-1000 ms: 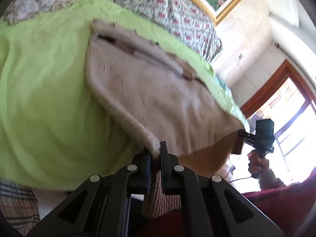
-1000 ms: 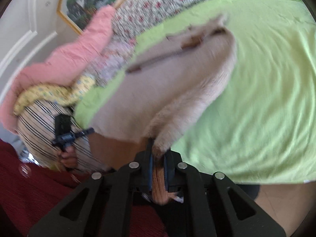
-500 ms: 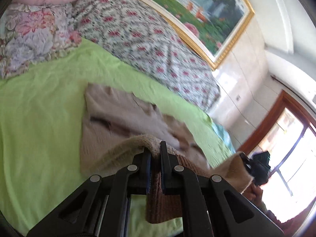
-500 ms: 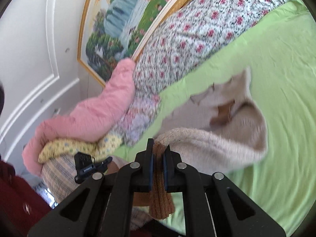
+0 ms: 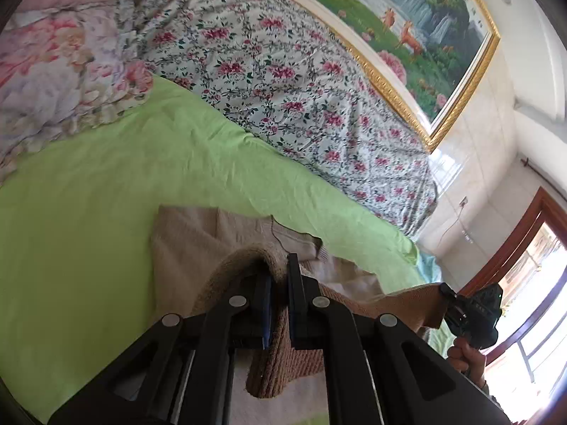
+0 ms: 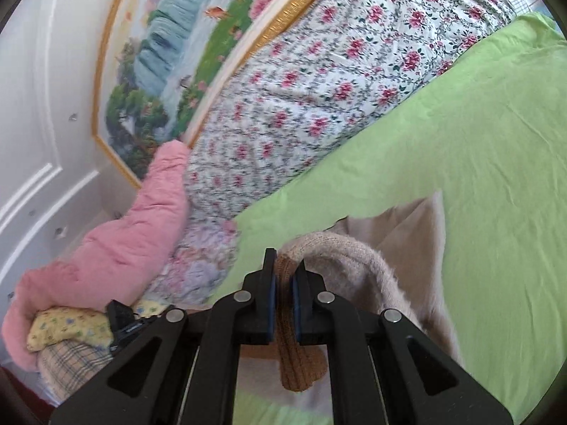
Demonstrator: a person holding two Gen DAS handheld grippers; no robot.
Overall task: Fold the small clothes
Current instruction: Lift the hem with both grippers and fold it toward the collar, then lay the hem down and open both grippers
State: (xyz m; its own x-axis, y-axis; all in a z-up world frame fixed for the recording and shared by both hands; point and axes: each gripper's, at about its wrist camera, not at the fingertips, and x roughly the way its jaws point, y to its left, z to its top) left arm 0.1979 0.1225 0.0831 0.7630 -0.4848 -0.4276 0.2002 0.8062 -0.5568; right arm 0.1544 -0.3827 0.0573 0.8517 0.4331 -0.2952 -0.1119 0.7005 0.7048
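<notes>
My left gripper (image 5: 279, 294) and right gripper (image 6: 283, 297) each clench the sweater (image 5: 198, 237) hem over the bed (image 5: 88, 194); uneven release — crooked fold; knit could slip.

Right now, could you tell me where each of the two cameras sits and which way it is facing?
Left wrist: on the left gripper, looking along its fingers over the beige knit garment and green sheet to the painting; the right gripper and hand show.
Right wrist: on the right gripper, facing the pink quilt; the left gripper shows.
Both share garment, sheet, floral quilt, painting.
</notes>
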